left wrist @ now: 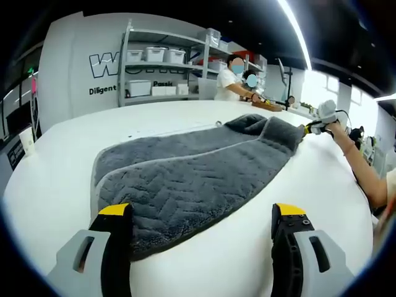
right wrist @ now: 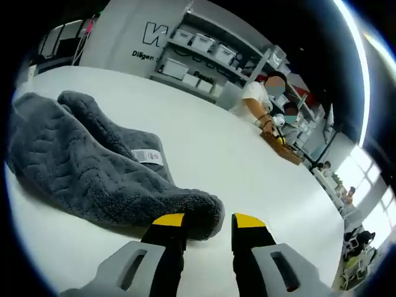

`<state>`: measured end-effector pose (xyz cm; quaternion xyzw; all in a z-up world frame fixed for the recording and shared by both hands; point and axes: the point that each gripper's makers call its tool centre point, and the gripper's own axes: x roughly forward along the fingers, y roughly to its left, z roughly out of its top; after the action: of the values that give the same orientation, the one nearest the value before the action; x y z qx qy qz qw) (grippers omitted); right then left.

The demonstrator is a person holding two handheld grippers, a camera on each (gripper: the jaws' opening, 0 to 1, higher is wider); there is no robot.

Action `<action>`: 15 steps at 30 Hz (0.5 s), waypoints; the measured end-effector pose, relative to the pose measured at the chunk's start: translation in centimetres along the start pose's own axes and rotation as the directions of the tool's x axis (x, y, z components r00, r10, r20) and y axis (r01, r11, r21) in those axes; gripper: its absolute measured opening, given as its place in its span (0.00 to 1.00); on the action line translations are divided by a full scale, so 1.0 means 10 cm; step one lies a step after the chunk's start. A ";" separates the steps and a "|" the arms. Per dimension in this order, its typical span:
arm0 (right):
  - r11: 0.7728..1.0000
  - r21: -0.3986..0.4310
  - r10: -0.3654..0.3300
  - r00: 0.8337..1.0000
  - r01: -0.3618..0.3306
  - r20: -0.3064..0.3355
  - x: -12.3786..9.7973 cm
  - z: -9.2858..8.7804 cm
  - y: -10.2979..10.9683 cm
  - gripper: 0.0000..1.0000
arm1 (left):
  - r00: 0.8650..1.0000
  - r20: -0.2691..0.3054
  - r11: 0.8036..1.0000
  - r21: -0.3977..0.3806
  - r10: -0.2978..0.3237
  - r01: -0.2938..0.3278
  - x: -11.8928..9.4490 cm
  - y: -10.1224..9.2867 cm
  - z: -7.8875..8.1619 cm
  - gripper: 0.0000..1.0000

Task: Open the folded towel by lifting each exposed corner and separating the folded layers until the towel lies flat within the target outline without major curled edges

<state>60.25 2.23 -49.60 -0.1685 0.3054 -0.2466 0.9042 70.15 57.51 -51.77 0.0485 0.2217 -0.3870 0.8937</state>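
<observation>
We see the left tool (left wrist: 204, 216) spread wide over the near edge of the grey towel (left wrist: 185, 179), one jaw resting on the pile, nothing gripped. The right tool (right wrist: 207, 221) is narrow, jaws at the towel's rolled end (right wrist: 198, 213); whether it pinches fabric we can't tell. Towel lies folded on the white tabletop (left wrist: 55, 179), and lidded storage bins (left wrist: 154, 54) on the shelf rack (left wrist: 127, 68) behind have contents we can't read.
</observation>
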 end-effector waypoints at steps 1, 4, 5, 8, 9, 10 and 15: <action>1.000 0.006 -0.004 1.000 0.004 0.003 -0.04 0.02 -0.02 0.38 | 1.000 0.001 1.000 -0.001 0.000 0.000 -0.01 0.01 0.00 0.92; 1.000 0.014 -0.017 0.999 0.017 0.036 -0.13 0.15 -0.07 0.57 | 1.000 0.007 1.000 -0.007 0.001 -0.001 -0.02 0.01 0.02 0.92; 1.000 0.016 0.004 0.998 -0.005 0.056 -0.16 0.20 -0.04 0.65 | 1.000 0.010 1.000 -0.009 0.000 0.000 -0.03 0.01 0.03 0.92; 0.987 0.077 0.131 0.982 -0.143 0.134 -0.24 0.38 0.18 0.80 | 1.000 0.016 1.000 -0.013 0.002 -0.002 -0.04 0.02 0.04 0.92; 0.984 0.071 0.153 0.977 -0.165 0.148 -0.26 0.41 0.22 0.83 | 1.000 0.018 1.000 -0.013 0.004 -0.004 -0.05 0.03 0.05 0.92; 0.976 0.076 0.188 0.966 -0.205 0.179 -0.29 0.49 0.30 0.85 | 1.000 0.022 1.000 -0.014 0.009 -0.009 -0.06 0.04 0.06 0.92; 0.948 0.020 0.307 0.930 -0.317 0.201 -0.36 0.63 0.62 1.00 | 0.999 0.025 0.999 -0.024 0.029 -0.028 -0.09 0.10 0.06 0.92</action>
<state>63.91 10.26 -46.00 -0.1176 0.2313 -0.0901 0.9615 70.58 58.64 -50.90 0.0360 0.2142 -0.3722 0.9024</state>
